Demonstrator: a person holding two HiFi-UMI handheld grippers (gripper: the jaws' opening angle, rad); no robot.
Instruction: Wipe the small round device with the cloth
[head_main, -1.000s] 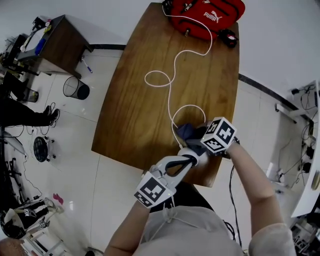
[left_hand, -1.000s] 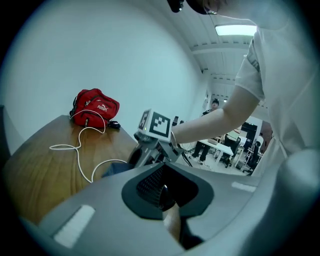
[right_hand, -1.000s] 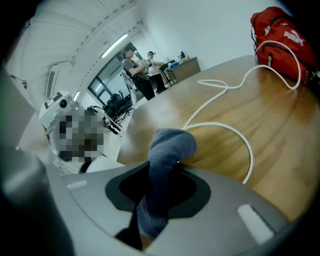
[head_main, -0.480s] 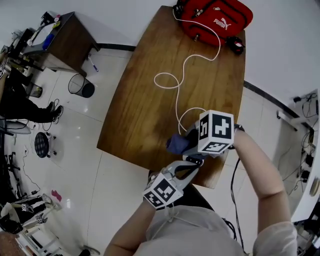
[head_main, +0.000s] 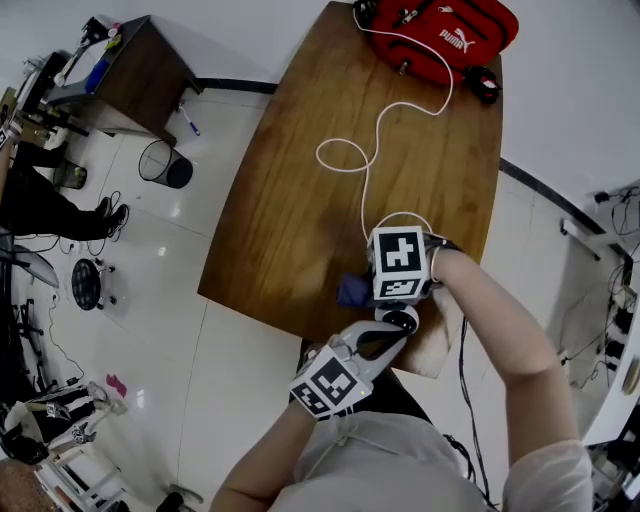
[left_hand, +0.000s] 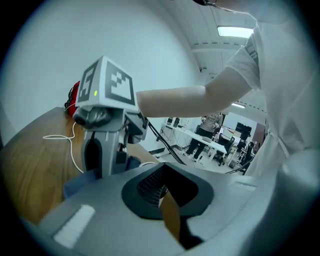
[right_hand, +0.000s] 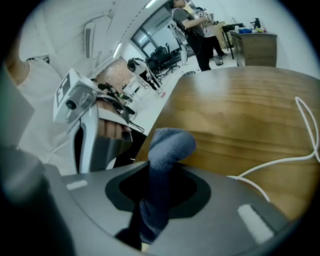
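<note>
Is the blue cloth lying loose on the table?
No, the right gripper has the blue cloth pinched between its jaws.

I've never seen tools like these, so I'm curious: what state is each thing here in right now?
Left gripper: shut, jaws together.
Right gripper: shut on the cloth.
Cloth: bunched, poking out past the jaws.
White cable: slack, looped on the table.
Red bag: lying at the table's far end.
Waste bin: upright on the floor.
</note>
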